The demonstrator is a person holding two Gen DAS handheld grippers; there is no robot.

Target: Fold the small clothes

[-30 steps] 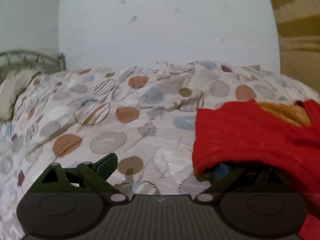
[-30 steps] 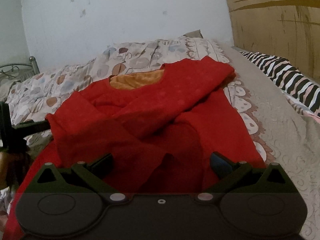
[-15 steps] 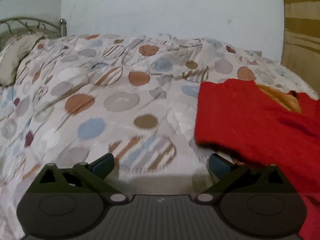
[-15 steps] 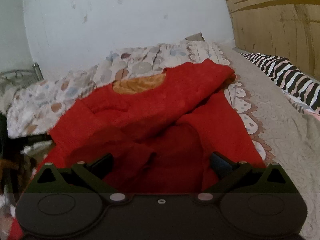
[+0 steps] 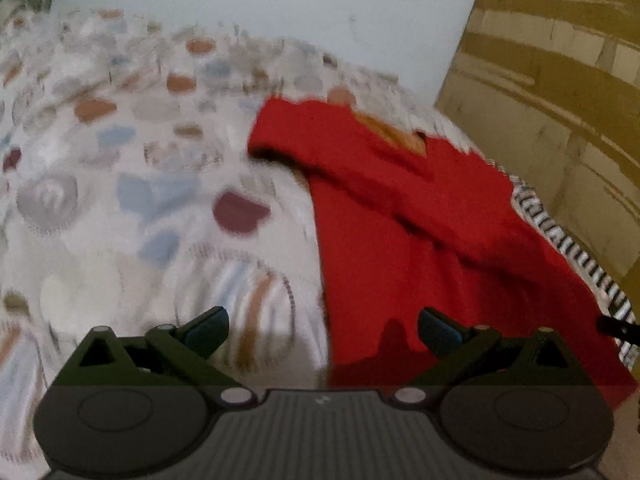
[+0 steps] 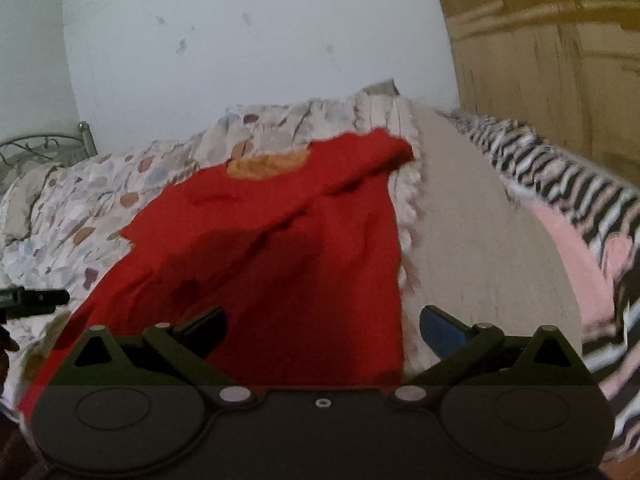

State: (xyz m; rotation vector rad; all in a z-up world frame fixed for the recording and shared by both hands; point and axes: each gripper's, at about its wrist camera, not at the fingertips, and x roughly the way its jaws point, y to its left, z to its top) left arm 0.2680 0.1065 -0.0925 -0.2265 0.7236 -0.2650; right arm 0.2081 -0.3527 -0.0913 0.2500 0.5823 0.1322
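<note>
A small red top with an orange inside at the neck lies spread on the bed, its sleeves folded across the body; it also shows in the right wrist view. My left gripper is open and empty, above the garment's left hem edge. My right gripper is open and empty, over the garment's near right corner. The tip of the left gripper shows at the left edge of the right wrist view.
The bed carries a quilt with coloured circles, a beige cover and a zebra-striped blanket on the right. A wooden wardrobe stands at the right, a white wall behind, a metal bed frame at the far left.
Both grippers have let the garment go and drawn back toward its near hem. The red top has settled flatter on the bed. Both views are blurred from motion.
</note>
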